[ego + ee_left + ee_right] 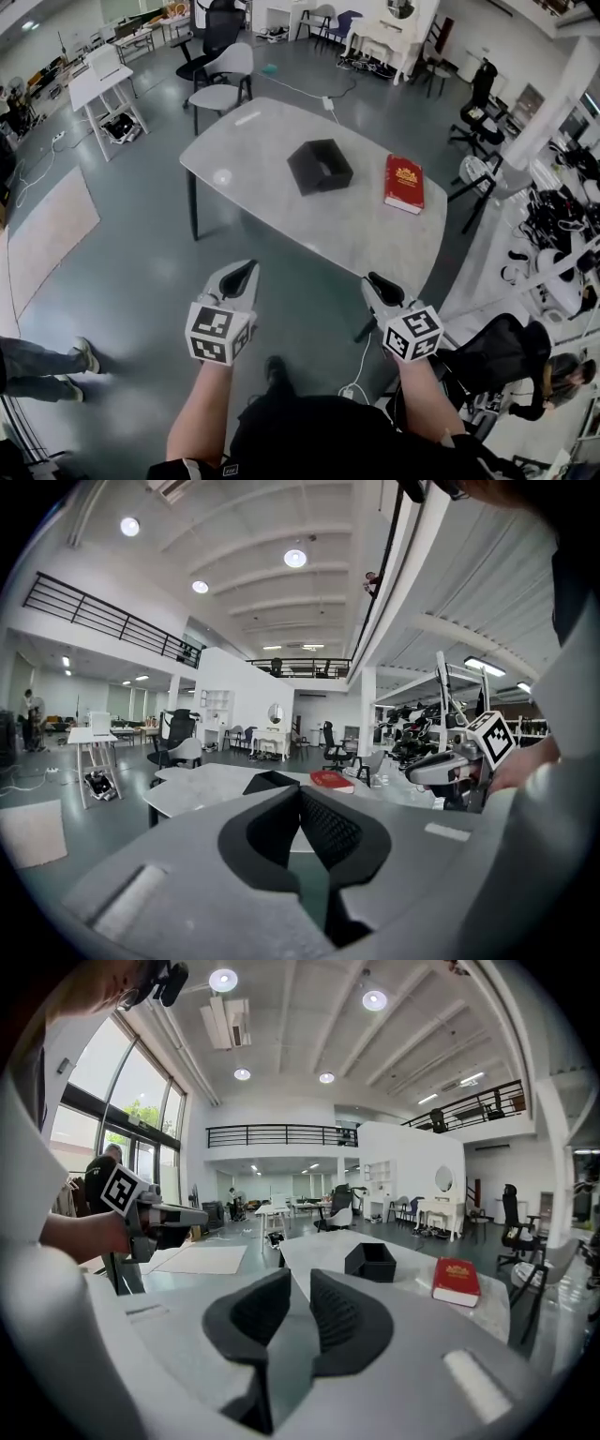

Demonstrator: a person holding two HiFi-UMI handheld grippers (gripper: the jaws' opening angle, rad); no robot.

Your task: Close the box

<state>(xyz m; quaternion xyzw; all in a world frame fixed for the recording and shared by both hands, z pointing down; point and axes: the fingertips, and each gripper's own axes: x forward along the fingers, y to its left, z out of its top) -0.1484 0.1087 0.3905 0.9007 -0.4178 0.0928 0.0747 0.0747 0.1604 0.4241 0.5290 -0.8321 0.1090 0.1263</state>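
A black box [319,166] stands open-topped near the middle of a pale table [253,150]; it also shows in the left gripper view [270,781] and the right gripper view [373,1261]. To its right lies a flat red book-like piece [404,183] [456,1281] [331,780]. Both grippers hang over the floor, short of the table's near edge. My left gripper [240,277] [300,791] has its pad tips touching and holds nothing. On my right gripper [382,284] [298,1275] a narrow gap shows between the pads, and it is empty.
Office chairs [222,80] stand at the table's far side, with another chair [483,173] at its right end. A white desk [98,80] is at the back left. A bystander's feet [56,361] are at the left, a seated person [548,380] at the lower right.
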